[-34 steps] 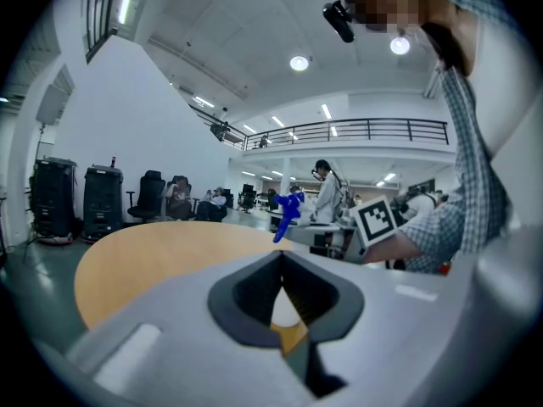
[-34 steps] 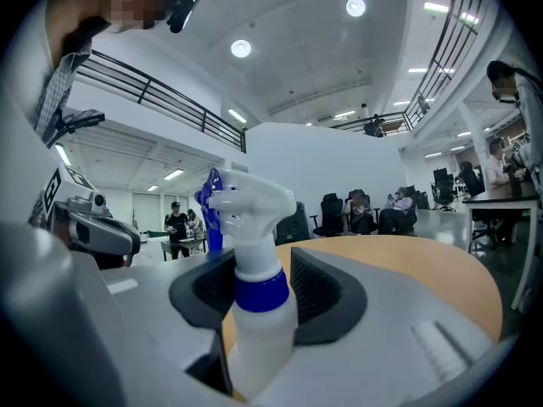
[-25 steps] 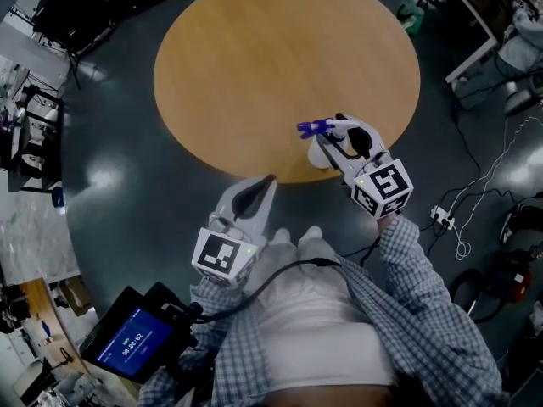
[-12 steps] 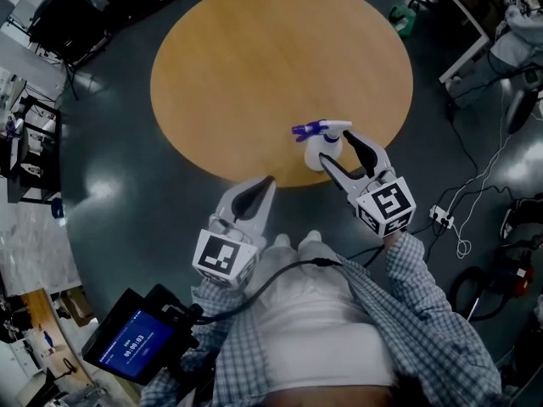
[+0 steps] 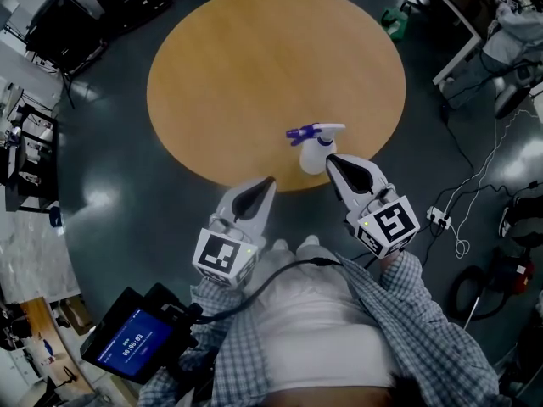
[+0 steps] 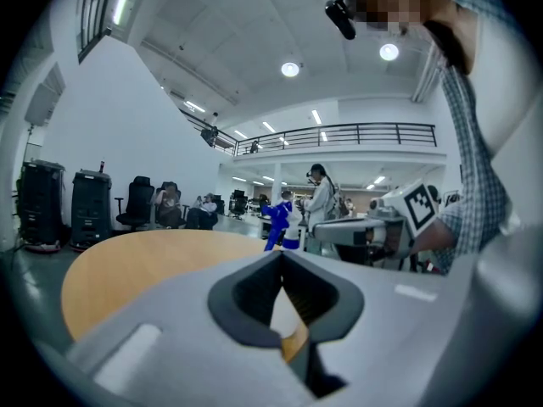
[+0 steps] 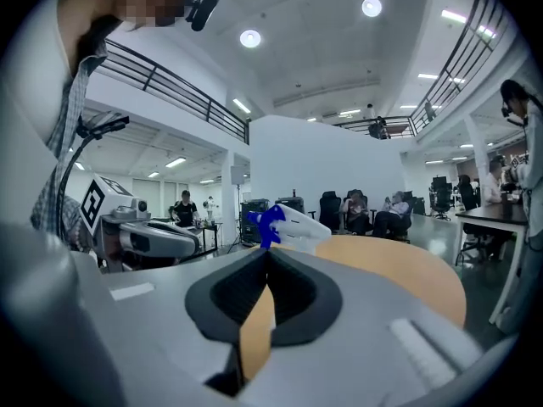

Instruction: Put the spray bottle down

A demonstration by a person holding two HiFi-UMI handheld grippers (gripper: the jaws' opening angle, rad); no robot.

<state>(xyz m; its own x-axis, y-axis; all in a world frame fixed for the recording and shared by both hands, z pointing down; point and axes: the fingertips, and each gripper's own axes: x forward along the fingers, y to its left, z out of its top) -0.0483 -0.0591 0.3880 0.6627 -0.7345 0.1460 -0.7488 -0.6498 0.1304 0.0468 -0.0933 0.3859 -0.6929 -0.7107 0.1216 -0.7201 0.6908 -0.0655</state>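
The left tool (image 5: pixel 268 181) and right tool (image 5: pixel 332 160) point forward side by side, jaws pressed together, empty.

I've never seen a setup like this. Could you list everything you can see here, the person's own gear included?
Table: one, round, light wood, middle of the head view.
Spray bottle: one, white with a blue trigger head, upright on the table near its near edge, just beyond the right gripper, not held.
Handheld screen: one, black with a blue display, lower left beside the person.
Power strip: one, white, on the dark floor at right, among cables.
Bystander: one standing, far off in the left gripper view.
Left gripper: one, pale grey with a marker cube, jaws together, empty, at the table's near edge.
Right gripper: one, same colours, jaws together, empty.
Shirt: one, checked, bottom of the head view.
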